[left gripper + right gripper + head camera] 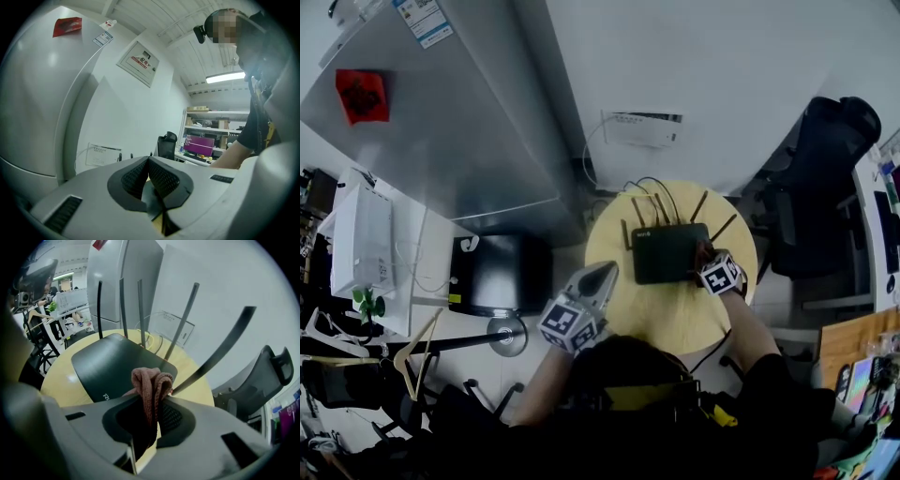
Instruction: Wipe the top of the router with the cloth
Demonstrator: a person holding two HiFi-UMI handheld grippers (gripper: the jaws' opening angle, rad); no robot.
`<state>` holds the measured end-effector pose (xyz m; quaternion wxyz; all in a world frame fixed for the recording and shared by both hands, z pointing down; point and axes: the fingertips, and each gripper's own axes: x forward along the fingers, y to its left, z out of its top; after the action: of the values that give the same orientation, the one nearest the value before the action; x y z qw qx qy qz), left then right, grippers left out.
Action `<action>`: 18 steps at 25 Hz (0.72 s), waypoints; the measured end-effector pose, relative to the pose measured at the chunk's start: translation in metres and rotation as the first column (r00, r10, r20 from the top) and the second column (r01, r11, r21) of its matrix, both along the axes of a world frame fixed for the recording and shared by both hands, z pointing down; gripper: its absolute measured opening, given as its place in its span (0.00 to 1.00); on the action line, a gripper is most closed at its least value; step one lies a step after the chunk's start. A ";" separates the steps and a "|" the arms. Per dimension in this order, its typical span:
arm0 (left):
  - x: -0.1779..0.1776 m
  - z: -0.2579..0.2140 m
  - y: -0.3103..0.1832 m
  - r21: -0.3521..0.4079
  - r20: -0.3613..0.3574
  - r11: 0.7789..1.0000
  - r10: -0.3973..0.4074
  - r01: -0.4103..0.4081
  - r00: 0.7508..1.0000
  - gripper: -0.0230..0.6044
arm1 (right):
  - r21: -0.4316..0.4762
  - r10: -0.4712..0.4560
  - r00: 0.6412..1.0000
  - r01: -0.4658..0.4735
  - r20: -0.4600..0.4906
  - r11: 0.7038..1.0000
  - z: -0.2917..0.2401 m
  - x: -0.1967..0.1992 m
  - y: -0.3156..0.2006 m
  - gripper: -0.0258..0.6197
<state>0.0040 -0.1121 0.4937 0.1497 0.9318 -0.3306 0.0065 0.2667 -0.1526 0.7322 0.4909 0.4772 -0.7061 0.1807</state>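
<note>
A black router point(668, 251) point(112, 365) with several upright antennas lies on the round yellow table point(675, 314). My right gripper point(710, 262) point(152, 416) is at the router's right edge, shut on a folded pinkish-brown cloth point(150, 385) that sticks up between the jaws, just off the router's near corner. My left gripper point(600, 281) point(147, 176) hovers off the table's left edge, tilted up toward the wall, jaws shut with nothing between them.
A grey refrigerator point(441, 122) stands to the left, a black office chair point(825, 178) to the right of the table. Cables point(652, 192) run from the router's back to the wall. A black box point(502, 274) and a white desk point(384, 262) sit at the left.
</note>
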 end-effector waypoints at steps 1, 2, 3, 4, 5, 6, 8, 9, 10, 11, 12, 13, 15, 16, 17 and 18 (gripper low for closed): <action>0.001 0.001 0.000 -0.001 0.000 1.000 0.004 -0.004 1.000 0.02 | 0.001 0.007 1.000 -0.007 -0.006 1.000 -0.001 0.004 0.000 0.14; 0.003 0.000 0.001 0.000 -0.002 1.000 0.008 -0.008 1.000 0.02 | 0.003 0.014 1.000 -0.014 -0.016 1.000 -0.002 0.008 0.000 0.14; 0.004 0.000 0.001 0.001 -0.004 1.000 0.011 -0.011 1.000 0.02 | 0.005 0.023 0.999 -0.023 -0.027 1.000 -0.004 0.012 0.000 0.14; 0.004 0.001 0.001 0.000 -0.004 1.000 0.013 -0.013 1.000 0.02 | 0.005 0.030 0.999 -0.030 -0.034 1.000 -0.005 0.016 0.001 0.14; 0.005 0.001 0.001 -0.001 -0.003 1.000 0.016 -0.016 1.000 0.02 | 0.000 0.033 0.999 -0.033 -0.032 0.999 -0.002 0.018 0.001 0.14; 0.006 0.002 0.001 -0.003 -0.001 1.000 0.018 -0.018 1.000 0.02 | -0.005 0.036 0.999 -0.037 -0.029 0.999 0.000 0.020 0.002 0.14; 0.008 0.003 0.002 -0.003 0.002 1.000 0.026 -0.026 1.000 0.02 | -0.011 0.053 0.998 -0.054 -0.038 0.999 0.000 0.028 0.003 0.14; 0.010 0.003 0.003 -0.003 0.004 1.000 0.030 -0.030 1.000 0.02 | -0.012 0.067 0.996 -0.068 -0.060 0.998 -0.004 0.035 0.004 0.14; 0.011 0.004 0.003 -0.003 0.005 0.999 0.036 -0.036 0.999 0.02 | -0.014 0.077 0.992 -0.079 -0.098 0.997 -0.011 0.042 0.004 0.14; 0.013 0.004 0.003 -0.004 0.006 0.999 0.041 -0.041 0.999 0.02 | -0.017 0.075 0.986 -0.078 -0.148 0.997 -0.017 0.049 0.005 0.14; 0.014 0.004 0.003 -0.006 0.007 0.999 0.047 -0.047 0.999 0.02 | -0.022 0.060 0.978 -0.065 -0.198 0.998 -0.022 0.054 0.005 0.14; 0.016 0.004 0.003 -0.006 0.008 0.999 0.052 -0.052 0.999 0.02 | -0.028 0.040 0.970 -0.048 -0.239 0.998 -0.024 0.059 0.007 0.14; 0.020 0.004 0.004 -0.006 0.009 0.998 0.061 -0.061 0.998 0.02 | -0.032 0.018 0.969 -0.027 -0.247 0.999 -0.024 0.065 0.012 0.14; 0.022 0.004 0.005 -0.008 0.009 0.998 0.065 -0.065 0.998 0.02 | -0.033 0.015 0.977 -0.022 -0.211 0.999 -0.020 0.065 0.015 0.14; 0.023 0.005 0.005 -0.009 0.009 0.998 0.069 -0.069 0.998 0.02 | -0.033 0.013 0.986 -0.018 -0.165 0.999 -0.015 0.065 0.017 0.14; 0.024 0.005 0.005 -0.010 0.010 0.997 0.073 -0.073 0.997 0.02 | -0.033 0.014 0.991 -0.018 -0.130 0.999 -0.013 0.065 0.018 0.14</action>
<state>0.0281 -0.1074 0.4989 0.1521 0.9425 -0.2970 0.0185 0.3314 -0.1344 0.7195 0.5423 0.4853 -0.6656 0.1652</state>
